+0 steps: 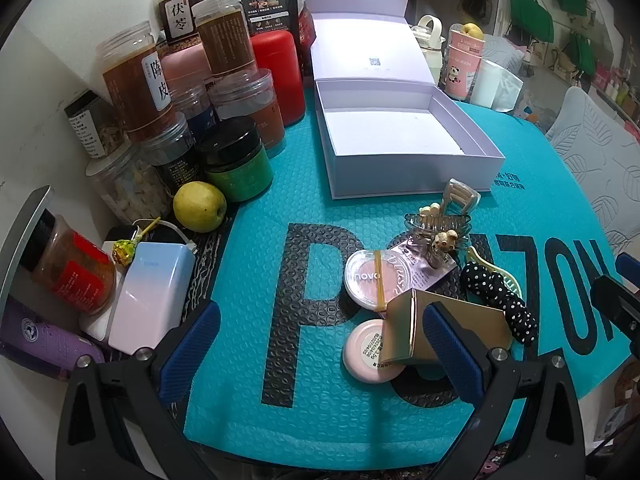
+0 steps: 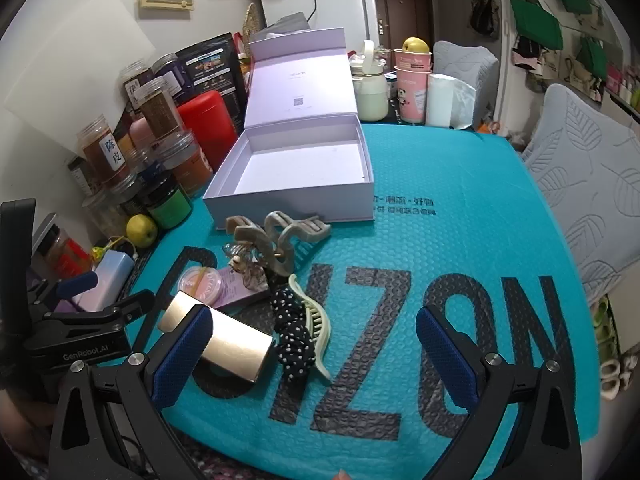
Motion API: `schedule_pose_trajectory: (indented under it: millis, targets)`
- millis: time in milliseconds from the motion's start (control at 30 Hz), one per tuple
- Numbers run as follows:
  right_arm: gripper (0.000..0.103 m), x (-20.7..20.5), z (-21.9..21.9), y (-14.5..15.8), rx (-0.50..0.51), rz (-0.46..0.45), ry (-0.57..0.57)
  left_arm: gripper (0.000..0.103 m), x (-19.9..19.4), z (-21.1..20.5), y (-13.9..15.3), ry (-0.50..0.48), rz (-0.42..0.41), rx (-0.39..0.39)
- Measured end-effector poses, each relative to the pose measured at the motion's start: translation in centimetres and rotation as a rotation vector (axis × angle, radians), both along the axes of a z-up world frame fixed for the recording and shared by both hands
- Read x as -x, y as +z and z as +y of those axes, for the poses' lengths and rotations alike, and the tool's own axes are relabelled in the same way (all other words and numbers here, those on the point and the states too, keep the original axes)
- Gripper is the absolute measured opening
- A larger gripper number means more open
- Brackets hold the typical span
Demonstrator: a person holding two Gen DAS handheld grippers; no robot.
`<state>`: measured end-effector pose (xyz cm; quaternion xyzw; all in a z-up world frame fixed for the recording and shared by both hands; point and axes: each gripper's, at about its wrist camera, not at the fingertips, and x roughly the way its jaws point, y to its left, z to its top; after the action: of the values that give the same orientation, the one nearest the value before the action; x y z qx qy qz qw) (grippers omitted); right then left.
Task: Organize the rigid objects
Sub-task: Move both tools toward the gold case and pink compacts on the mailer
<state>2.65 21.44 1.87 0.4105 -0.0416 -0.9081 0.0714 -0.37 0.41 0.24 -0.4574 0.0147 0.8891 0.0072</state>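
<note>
Jars (image 1: 224,36) stacked far left by a green apple (image 1: 199,206). Left hand-held gripper (image 1: 320,344) spread wide, nothing between its pads. Open lavender box (image 1: 404,136) behind, bare inside. Blush compact (image 1: 372,280), gold box (image 1: 436,328), hair claws (image 1: 440,216) and polka-dot scrunchie (image 1: 496,300) heaped on teal mat (image 1: 248,248) over the tabletop. Right hand-held gripper (image 2: 316,356) likewise apart, holding nothing.

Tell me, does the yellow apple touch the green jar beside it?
Touching. In the left wrist view the apple presses against the lower side of the green jar, with no gap visible between them.
</note>
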Motion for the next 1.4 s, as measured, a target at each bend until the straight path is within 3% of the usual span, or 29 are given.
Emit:
schedule_pose_trajectory:
  millis: [1400]
  targets:
    - [0.103,-0.44,0.04,-0.22,0.011,-0.002,0.015,0.103,-0.7,0.16,0.29,-0.005,0.004,-0.002]
